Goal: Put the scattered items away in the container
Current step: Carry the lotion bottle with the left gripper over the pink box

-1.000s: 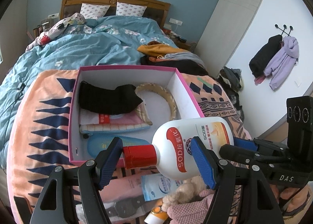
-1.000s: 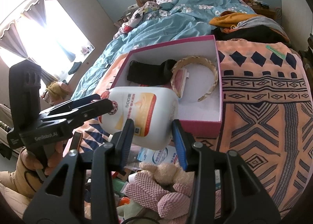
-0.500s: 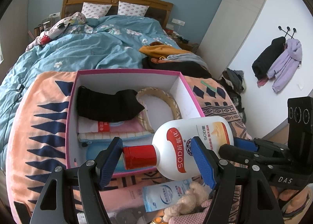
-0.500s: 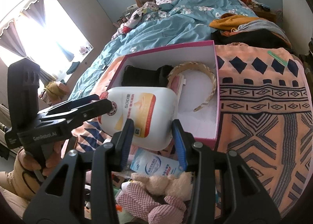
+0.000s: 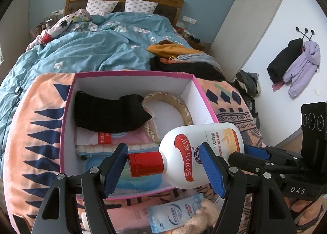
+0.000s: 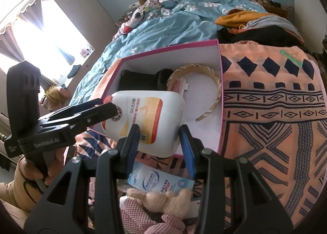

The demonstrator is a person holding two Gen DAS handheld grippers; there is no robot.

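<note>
A white lotion bottle (image 5: 196, 152) with a red cap lies sideways in the air over the near edge of the pink box (image 5: 204, 99). My right gripper (image 6: 160, 144) is shut on the bottle's (image 6: 151, 119) base. My left gripper (image 5: 163, 169) straddles the bottle's neck and cap with its blue pads apart; it looks open. The box (image 6: 220, 91) holds a black cloth (image 5: 108, 111), a woven headband (image 5: 179, 105), folded pink and white items and a blue item.
A blue-and-white packet (image 6: 161, 180), a beige plush toy (image 6: 163, 201) and a pink knit item (image 6: 139, 215) lie on the patterned orange blanket (image 6: 273, 131) in front of the box. A blue duvet and piled clothes lie beyond.
Both grippers have carried the bottle forward, from in front of the box to over its near edge. The grips look unchanged.
</note>
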